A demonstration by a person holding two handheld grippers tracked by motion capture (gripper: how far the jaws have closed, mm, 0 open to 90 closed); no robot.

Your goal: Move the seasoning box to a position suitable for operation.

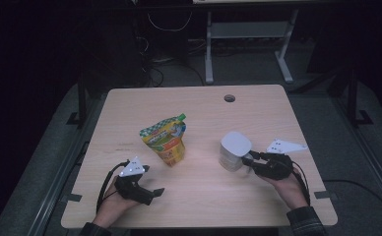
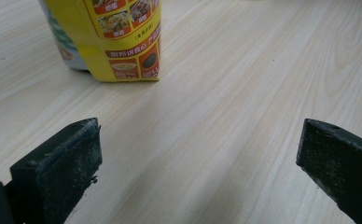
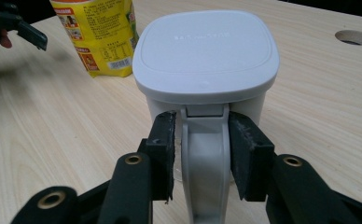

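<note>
On the right of the pale wooden counter (image 1: 277, 98) stands the white plastic lidded jug (image 3: 206, 60). We have the right gripper (image 3: 201, 151) straddling its handle, pads close but whether pinching yet we cannot tell. Near left, the left gripper (image 2: 198, 158) rests spread and empty, facing the yellow printed food pouch (image 1: 165, 138) mid-counter. We judge the grasp nearly made; lifting and any pouring remain.

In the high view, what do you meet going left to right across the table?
left gripper → yellow pouch → white lidded container → right gripper, jaws around the container's handle.
</note>
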